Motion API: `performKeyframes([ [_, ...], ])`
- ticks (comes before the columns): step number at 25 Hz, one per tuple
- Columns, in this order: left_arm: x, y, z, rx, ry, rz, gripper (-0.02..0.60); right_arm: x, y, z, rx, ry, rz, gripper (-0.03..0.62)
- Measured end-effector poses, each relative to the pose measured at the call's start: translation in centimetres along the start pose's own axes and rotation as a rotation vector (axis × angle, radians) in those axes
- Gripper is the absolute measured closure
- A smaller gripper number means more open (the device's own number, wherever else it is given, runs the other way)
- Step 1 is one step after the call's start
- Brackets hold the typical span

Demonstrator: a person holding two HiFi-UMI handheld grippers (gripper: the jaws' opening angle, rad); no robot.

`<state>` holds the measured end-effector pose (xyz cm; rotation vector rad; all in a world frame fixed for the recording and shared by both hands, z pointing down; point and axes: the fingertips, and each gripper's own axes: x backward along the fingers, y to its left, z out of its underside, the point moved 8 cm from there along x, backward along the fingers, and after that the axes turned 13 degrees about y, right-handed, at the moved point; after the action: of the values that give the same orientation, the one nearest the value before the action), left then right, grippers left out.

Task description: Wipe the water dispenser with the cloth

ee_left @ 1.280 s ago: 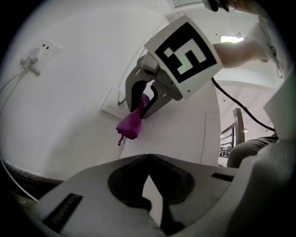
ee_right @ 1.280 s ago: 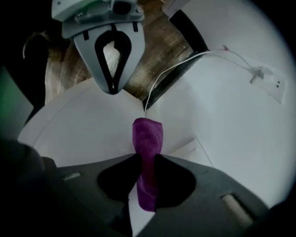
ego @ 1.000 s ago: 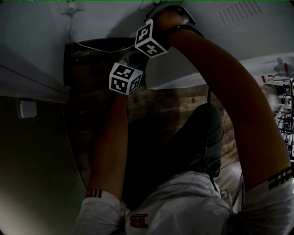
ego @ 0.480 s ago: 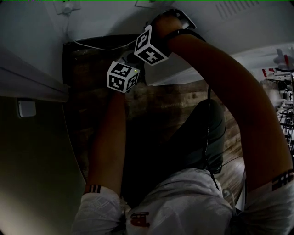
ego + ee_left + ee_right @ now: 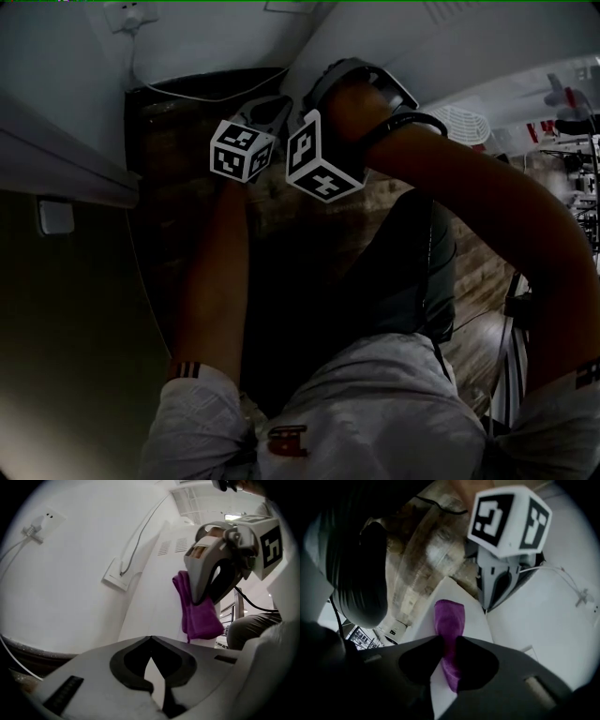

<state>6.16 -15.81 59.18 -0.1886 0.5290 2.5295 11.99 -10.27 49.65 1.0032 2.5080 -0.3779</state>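
Now the right gripper squeezes the soft purple cloth against the tall white water dispenser, mid-wipe I think; the left gripper is closed, empty.

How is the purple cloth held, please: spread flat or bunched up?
Bunched up. The right tongs are shut on the purple cloth, which hangs from them as a narrow folded strip.

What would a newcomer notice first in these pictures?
The bright purple cloth stands out most, pinched in the right gripper and held against the white water dispenser. In the dim head view, the two black-and-white marker cubes, side by side near the top, draw the eye next.
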Motion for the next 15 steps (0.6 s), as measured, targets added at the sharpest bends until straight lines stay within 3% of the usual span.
performKeyframes([
  [7, -0.2, 0.0, 1.1, 0.008, 0.038, -0.007, 0.583, 1.9, 1.6, -1.2, -0.009, -0.055, -0.020, 0.499],
  [10, -0.2, 0.2, 1.8, 0.037, 0.057, -0.028, 0.583, 1.1, -0.7, -0.5, -0.066, -0.053, -0.012, 0.499],
  [15, -0.2, 1.8, 1.3, -0.010, 0.049, -0.064, 0.583, -1.5, -6.4, 0.3, -0.153, -0.018, 0.061, 0.499],
])
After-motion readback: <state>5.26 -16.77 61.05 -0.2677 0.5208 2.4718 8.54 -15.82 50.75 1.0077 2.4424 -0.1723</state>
